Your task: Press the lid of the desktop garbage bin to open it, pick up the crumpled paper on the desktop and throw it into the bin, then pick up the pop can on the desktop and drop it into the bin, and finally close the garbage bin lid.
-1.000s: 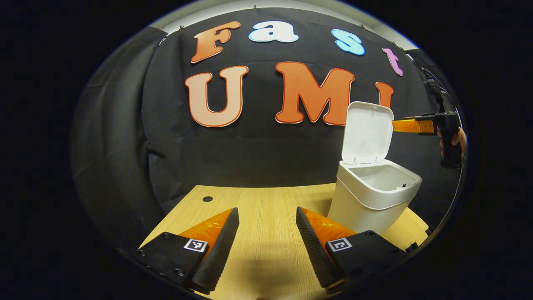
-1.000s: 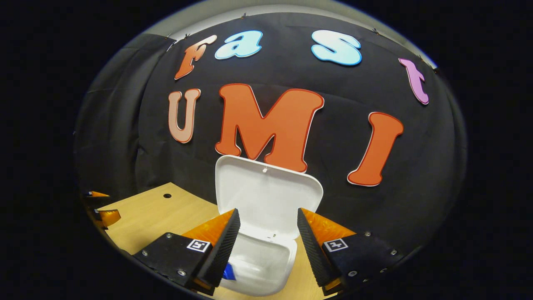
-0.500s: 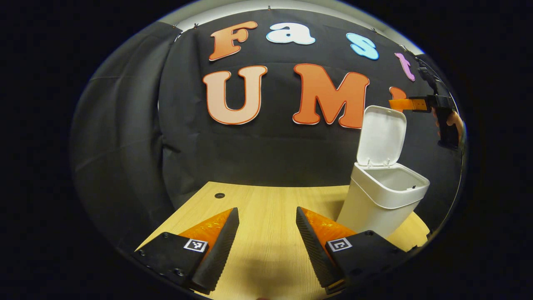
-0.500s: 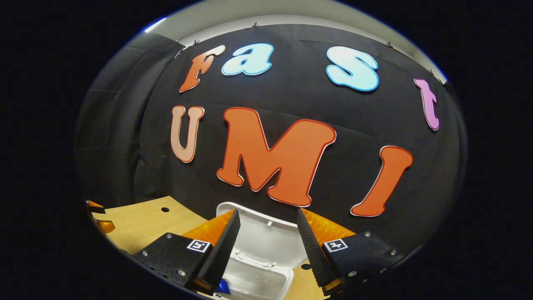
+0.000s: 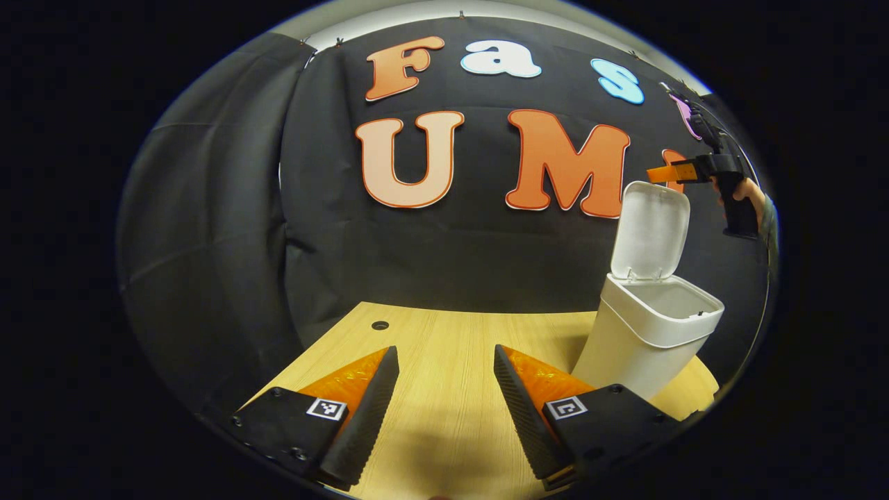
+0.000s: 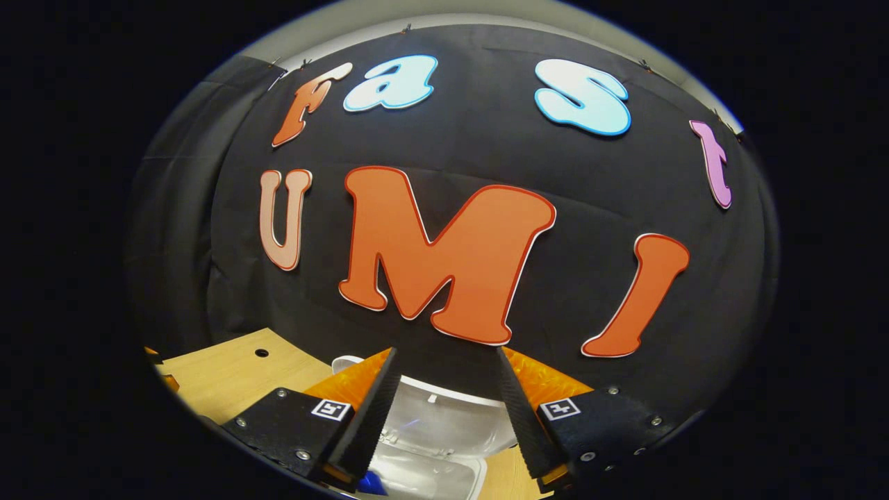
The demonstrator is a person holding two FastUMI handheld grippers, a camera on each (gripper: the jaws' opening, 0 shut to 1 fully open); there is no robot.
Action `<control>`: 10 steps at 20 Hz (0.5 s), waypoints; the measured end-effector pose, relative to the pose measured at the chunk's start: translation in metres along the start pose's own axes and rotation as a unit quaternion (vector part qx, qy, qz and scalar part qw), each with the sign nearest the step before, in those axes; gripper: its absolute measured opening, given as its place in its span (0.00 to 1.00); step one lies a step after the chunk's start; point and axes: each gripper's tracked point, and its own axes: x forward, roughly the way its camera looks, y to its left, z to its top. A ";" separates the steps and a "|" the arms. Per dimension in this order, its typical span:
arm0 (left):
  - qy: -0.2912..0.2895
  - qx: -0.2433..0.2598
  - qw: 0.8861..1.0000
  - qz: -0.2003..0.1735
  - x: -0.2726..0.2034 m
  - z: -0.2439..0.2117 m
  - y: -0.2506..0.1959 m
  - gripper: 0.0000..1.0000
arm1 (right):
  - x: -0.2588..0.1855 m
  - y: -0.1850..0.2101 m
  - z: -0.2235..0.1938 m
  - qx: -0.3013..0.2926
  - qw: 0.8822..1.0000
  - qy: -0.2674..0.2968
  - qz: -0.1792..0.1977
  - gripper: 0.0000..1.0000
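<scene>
- The left gripper (image 5: 439, 389) hovers low over the wooden surface (image 5: 444, 333), its jaws wide apart, holding nothing and touching nothing.
- The white garbage bin (image 5: 646, 340) stands on the surface to the right, its lid (image 5: 651, 229) raised upright.
- The right gripper (image 6: 442, 396) is held by a hand (image 5: 750, 191) above the lid's top edge, jaws wide apart and empty.
- Between its fingers, the lid and bin opening lie below; something blue (image 6: 371, 482) shows inside.

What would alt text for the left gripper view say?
A white bin stands on the wooden desk with its lid raised upright. The right hand-held gripper hovers by the lid's top edge; the left hand-held gripper is open, empty, over the desk.
</scene>
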 end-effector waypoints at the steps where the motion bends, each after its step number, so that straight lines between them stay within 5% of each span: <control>1: 0.001 -0.001 1.000 -0.002 0.001 0.000 0.001 0.89 | -0.001 0.000 0.000 0.003 1.000 0.003 -0.002 0.84; 10: 0.002 0.000 1.000 -0.030 0.007 0.002 0.001 0.87 | -0.043 0.015 -0.016 0.014 1.000 0.026 0.005 0.84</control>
